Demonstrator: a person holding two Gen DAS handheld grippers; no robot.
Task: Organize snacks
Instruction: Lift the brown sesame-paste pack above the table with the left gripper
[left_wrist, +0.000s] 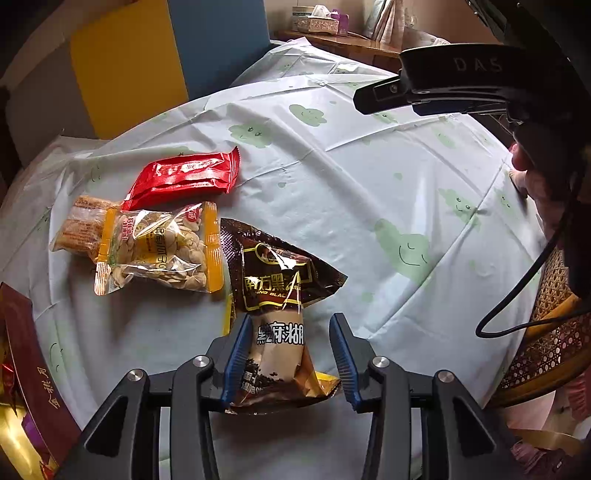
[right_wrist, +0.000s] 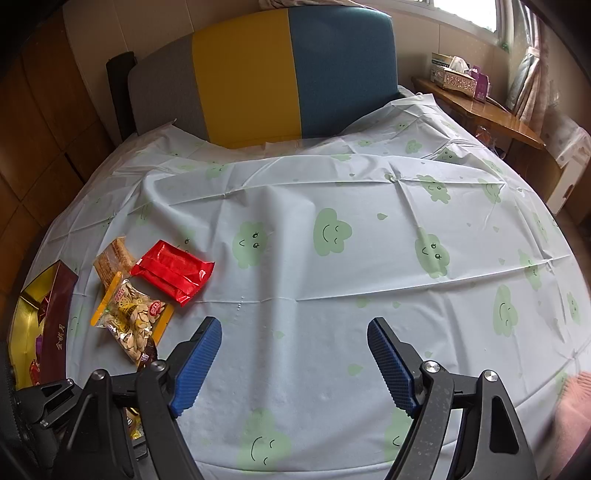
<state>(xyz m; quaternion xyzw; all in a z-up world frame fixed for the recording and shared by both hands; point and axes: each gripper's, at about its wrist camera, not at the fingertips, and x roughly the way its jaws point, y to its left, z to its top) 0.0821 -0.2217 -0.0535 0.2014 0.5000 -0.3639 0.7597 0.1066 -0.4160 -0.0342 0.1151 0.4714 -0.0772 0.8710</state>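
A dark brown sesame-paste sachet (left_wrist: 273, 280) lies on the tablecloth between the fingers of my left gripper (left_wrist: 291, 319). The left pad is at its edge and the right pad stands clear of it, so the jaws are apart and nothing is gripped. A yellow packet edge (left_wrist: 327, 380) peeks from under the sachet. To the left lie a clear seed packet with orange ends (left_wrist: 155, 247) (right_wrist: 129, 317), a biscuit packet (left_wrist: 81, 225) (right_wrist: 110, 260) and a red packet (left_wrist: 184, 177) (right_wrist: 171, 271). My right gripper (right_wrist: 294, 326) hangs open over bare cloth, empty.
A maroon and gold gift box (left_wrist: 26, 350) (right_wrist: 55, 325) sits at the table's left edge. The pale blue cloud-print tablecloth (right_wrist: 332, 258) covers the table. A wicker chair (left_wrist: 554, 332) stands on the right. A yellow and blue cushioned back (right_wrist: 277, 74) and a wooden side table (right_wrist: 491, 114) stand behind.
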